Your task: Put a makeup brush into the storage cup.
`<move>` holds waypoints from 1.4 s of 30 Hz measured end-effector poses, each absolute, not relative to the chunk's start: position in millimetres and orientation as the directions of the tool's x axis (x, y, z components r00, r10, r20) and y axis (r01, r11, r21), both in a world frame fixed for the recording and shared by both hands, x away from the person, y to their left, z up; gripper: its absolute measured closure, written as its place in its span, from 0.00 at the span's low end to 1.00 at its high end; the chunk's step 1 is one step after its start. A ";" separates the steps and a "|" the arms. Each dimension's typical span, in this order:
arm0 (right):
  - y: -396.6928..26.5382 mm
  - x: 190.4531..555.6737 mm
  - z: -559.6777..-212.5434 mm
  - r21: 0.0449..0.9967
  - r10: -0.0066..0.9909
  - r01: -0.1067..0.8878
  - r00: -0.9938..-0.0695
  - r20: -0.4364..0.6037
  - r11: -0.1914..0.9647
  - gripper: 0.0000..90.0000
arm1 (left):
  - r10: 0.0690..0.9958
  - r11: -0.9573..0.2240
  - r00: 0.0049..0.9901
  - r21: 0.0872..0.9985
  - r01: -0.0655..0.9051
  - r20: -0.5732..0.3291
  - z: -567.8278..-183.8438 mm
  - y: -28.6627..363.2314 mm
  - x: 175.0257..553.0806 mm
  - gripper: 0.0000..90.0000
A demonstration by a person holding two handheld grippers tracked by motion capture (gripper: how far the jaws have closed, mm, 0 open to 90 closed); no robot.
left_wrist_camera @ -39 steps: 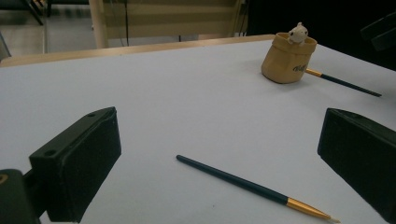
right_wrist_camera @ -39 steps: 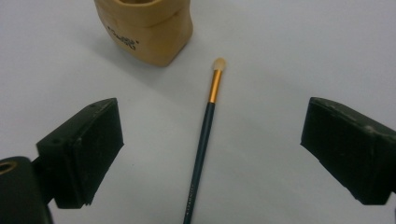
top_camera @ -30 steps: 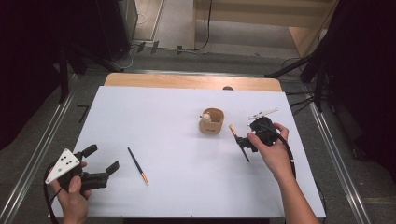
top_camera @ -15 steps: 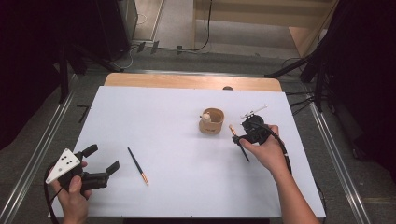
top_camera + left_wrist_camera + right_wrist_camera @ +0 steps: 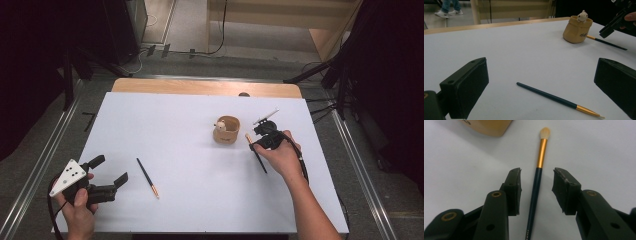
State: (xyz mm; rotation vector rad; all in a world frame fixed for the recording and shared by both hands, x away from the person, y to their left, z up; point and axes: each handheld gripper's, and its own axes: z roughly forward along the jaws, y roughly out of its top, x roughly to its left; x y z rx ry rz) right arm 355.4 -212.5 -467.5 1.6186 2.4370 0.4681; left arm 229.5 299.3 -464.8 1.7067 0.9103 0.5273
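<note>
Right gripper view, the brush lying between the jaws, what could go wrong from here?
The right claw has just been closing around the brush, with gaps on both sides.
1. The thin, round handle lies flat on the table; it may roll or slip out.
2. The holder sits close by; a swing might knock it.

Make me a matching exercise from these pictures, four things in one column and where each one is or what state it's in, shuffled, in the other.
Things:
1. right gripper
2. left gripper
3. tan pot
4. thin-tipped brush

Places or states:
A. holds a small white figure
B. lies alone on the white table, nearer the left gripper
C. jaws just closing either side of the round-tipped brush, not yet touching
D. jaws open, nothing between them

Pairs: 1-C, 2-D, 3-A, 4-B
</note>
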 end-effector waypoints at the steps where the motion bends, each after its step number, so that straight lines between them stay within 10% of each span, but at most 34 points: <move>1: -211.9 356.0 -467.6 0.344 0.923 0.870 -0.384 0.027 0.352 0.70 | 0.787 -0.127 0.609 0.942 0.310 -0.095 -464.9 299.4 229.6 0.00; 20: -204.3 365.8 -482.2 0.247 0.932 0.905 -0.361 0.021 0.345 0.87 | 0.788 -0.132 0.609 0.940 0.315 -0.093 -465.3 299.7 230.1 0.00; 42: -212.6 357.1 -473.6 0.346 0.947 0.897 -0.314 0.066 0.274 0.94 | 0.788 -0.132 0.609 0.939 0.317 -0.095 -465.7 300.0 230.4 0.00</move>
